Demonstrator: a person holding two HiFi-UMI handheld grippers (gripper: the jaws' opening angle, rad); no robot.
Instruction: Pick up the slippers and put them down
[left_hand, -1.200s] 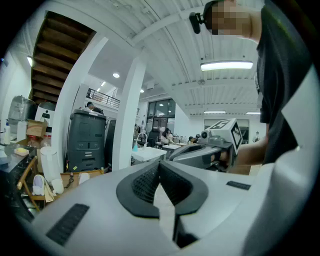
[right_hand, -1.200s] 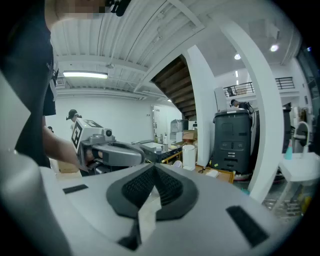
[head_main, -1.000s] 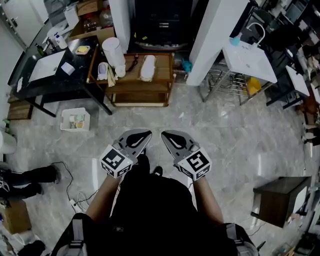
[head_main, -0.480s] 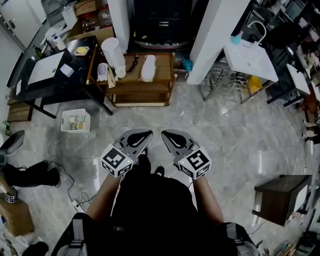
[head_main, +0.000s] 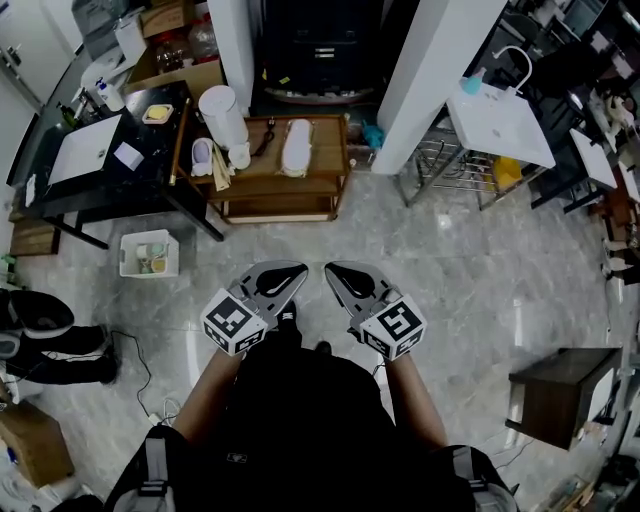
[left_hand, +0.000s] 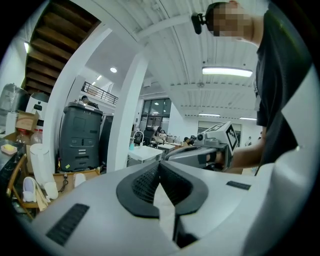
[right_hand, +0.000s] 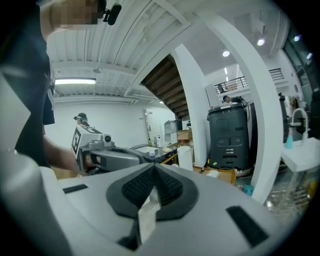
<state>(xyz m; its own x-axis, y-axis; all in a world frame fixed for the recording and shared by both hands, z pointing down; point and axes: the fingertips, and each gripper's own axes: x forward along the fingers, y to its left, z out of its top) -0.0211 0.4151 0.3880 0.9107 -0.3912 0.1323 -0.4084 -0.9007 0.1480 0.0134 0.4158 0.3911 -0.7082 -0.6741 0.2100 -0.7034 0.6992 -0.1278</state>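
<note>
Flanking probable slippers (head_main: 297, 147): roll (head_main: 224, 118), pillar (head_main: 440, 70).

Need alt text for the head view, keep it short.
Seen from above, a person holds the left gripper and right gripper side by side in front of their body, both shut and empty, over a grey marble floor. Some way ahead stands a low wooden table with a white slipper lying on top.

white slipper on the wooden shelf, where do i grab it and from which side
Likely the near end of the white slipper, jaws across its width, coming from the front of the wooden shelf: it lies flat, long axis pointing toward you.
</note>
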